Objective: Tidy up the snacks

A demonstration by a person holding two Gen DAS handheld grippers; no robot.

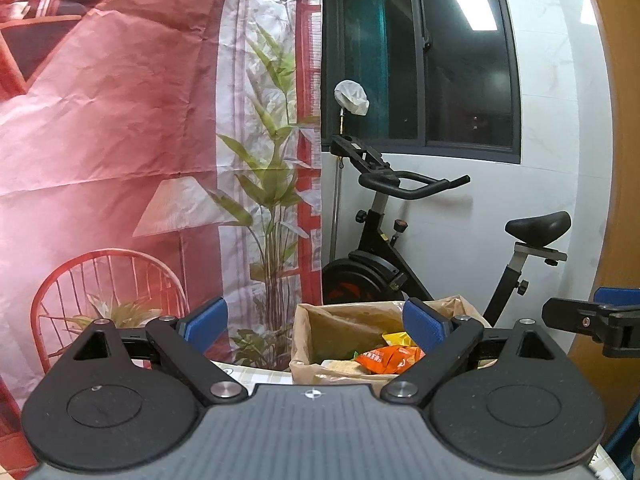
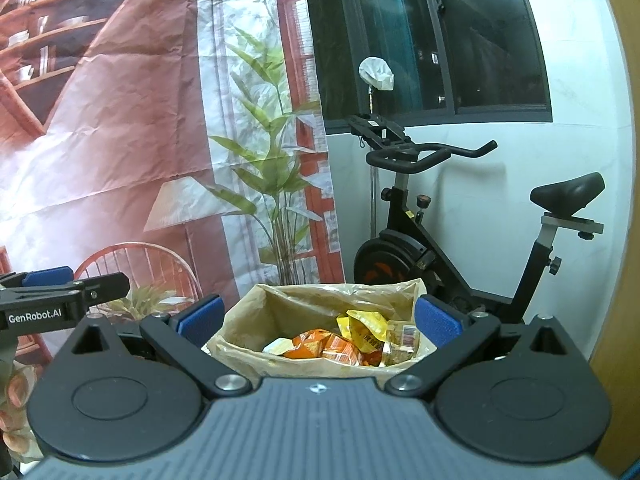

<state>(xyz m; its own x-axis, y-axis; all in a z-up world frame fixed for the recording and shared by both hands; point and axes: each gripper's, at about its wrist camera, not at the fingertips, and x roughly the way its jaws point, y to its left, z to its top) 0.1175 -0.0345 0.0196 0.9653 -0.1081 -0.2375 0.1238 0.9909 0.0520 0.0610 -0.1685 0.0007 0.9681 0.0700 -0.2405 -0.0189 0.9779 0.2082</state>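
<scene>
Both the left gripper (image 1: 316,326) and right gripper (image 2: 319,320) hover wide open and empty near the open brown paper bag (image 2: 256,320) holding orange snack packets (image 2: 324,346).

The right gripper (image 2: 318,320) is seen from behind with its blue-padded fingers (image 2: 200,318) spread wide and nothing held between them. Between and beyond the fingers an open brown paper bag (image 2: 248,320) is seen, standing upright. Inside it, orange snack packets (image 2: 320,348), a yellow packet (image 2: 366,328) and a clear-wrapped pack with a barcode (image 2: 404,340) are piled together. At the left edge the left gripper (image 2: 60,292) is partly shown, marked "GenRobot.AI"; its jaw state cannot be told. Behind the bag a printed backdrop (image 2: 120,120) is hung, and an exercise bike (image 2: 440,240) is parked under a dark window (image 2: 440,40).
</scene>
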